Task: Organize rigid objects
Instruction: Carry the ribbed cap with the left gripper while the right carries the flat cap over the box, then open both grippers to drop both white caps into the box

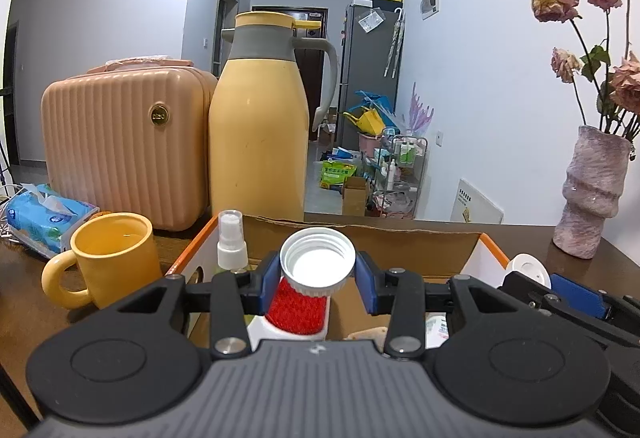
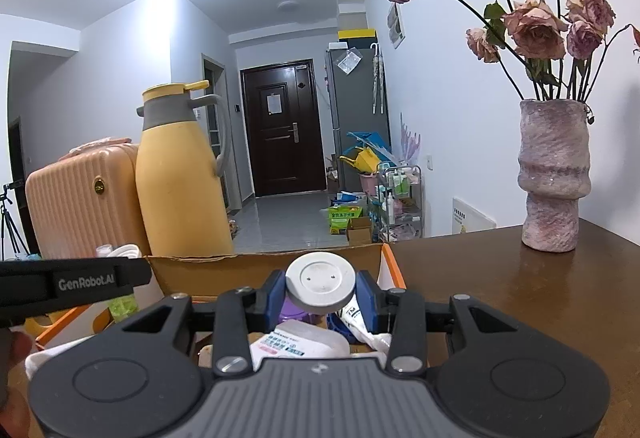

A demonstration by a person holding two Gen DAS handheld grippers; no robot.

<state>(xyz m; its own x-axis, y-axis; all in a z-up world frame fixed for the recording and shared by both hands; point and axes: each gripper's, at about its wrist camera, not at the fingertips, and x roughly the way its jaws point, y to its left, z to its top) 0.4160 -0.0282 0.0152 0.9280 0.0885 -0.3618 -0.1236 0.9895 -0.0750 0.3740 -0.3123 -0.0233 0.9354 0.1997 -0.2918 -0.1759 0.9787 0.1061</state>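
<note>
My left gripper [image 1: 318, 274] is shut on a white screw cap [image 1: 318, 262], its open threaded side facing the camera, held over an open cardboard box [image 1: 360, 234] with orange edges. Below it a red-and-white bottle [image 1: 296, 312] lies in the box. A small clear spray bottle [image 1: 231, 246] stands in the box's left corner. My right gripper [image 2: 320, 292] is shut on a white round lid [image 2: 320, 284], held over the same box [image 2: 264, 266]. Under it lie a white labelled bottle [image 2: 296, 344], a purple item [image 2: 294, 312] and a tube [image 2: 358, 318]. The right gripper also shows in the left wrist view [image 1: 560, 294].
A yellow mug [image 1: 112, 258], a blue tissue pack [image 1: 44, 216], a peach case [image 1: 124, 142] and a yellow thermos jug [image 1: 260, 126] stand left and behind the box. A pink vase [image 2: 554, 174] with dried roses stands on the brown table [image 2: 500, 278] at the right.
</note>
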